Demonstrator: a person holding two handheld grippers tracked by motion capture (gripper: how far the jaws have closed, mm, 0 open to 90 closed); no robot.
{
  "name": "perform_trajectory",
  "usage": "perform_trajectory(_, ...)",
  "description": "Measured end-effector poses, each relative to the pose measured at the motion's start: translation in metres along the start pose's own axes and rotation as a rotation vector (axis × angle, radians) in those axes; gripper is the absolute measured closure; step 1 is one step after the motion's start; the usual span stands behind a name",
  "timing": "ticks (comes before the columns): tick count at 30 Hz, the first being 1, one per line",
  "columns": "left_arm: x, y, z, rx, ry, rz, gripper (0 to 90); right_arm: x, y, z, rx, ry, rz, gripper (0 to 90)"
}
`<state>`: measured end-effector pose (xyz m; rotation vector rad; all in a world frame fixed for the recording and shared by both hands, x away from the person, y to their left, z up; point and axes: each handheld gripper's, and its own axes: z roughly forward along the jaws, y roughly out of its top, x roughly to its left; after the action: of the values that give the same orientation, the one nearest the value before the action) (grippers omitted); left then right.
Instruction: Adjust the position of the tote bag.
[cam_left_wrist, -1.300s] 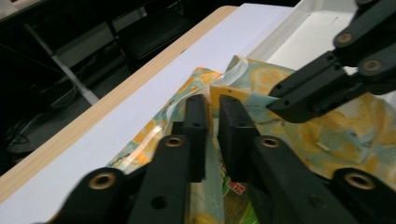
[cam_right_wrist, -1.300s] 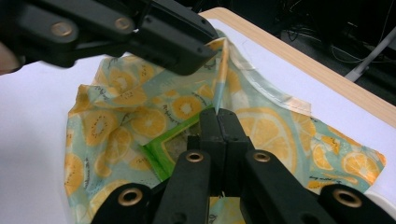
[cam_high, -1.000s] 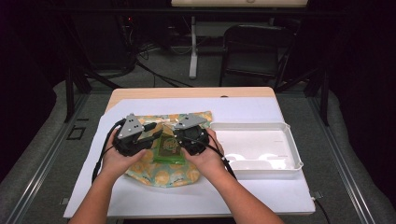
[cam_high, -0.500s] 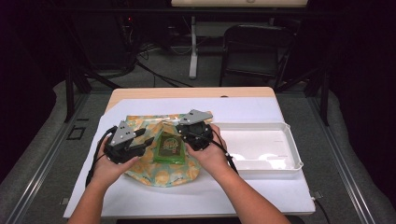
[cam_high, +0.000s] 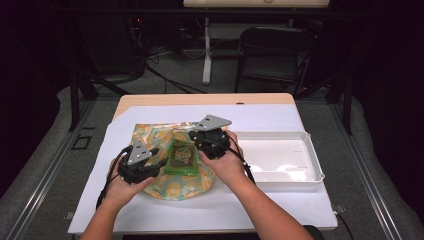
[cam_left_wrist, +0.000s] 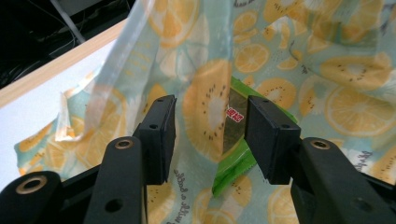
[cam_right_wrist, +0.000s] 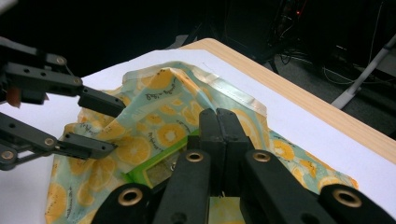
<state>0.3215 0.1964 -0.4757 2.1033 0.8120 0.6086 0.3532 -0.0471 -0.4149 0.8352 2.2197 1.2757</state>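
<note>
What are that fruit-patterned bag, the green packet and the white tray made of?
The fruit-patterned bag looks like thin, glossy, part see-through plastic film: it creases, shines, and the table shows through it. The green packet seems to be shiny printed plastic or foil wrap. The white tray looks like smooth rigid plastic with a moulded rim, though I can't be sure.

bag: pale teal, printed with yellow-orange citrus slices
packet: bright green
tray: white
table cover: white

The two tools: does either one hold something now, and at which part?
The right tool is shut on the bag, at its upper layer above the green packet. The left tool is open and holds nothing.
</note>
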Motion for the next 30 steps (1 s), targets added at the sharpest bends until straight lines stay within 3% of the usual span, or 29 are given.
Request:
perform_trajectory(7, 0.000, -0.010, 0.009, 0.038, 0.034, 0.031, 59.2, -0.001, 0.000, 0.001, -0.004, -0.001, 0.005, 90.0)
perform_trajectory(11, 0.001, -0.015, 0.010, 0.059, 0.027, 0.067, 75.2, -0.002, 0.000, 0.001, -0.005, -0.005, 0.009, 90.0)
perform_trajectory(16, 0.001, -0.016, 0.012, 0.070, 0.023, 0.075, 89.1, -0.001, 0.000, 0.001, -0.007, -0.005, 0.008, 90.0)
perform_trajectory(30, 0.004, -0.015, 0.022, 0.067, -0.011, 0.040, 90.0, 0.004, 0.003, -0.002, -0.032, -0.014, 0.010, 90.0)
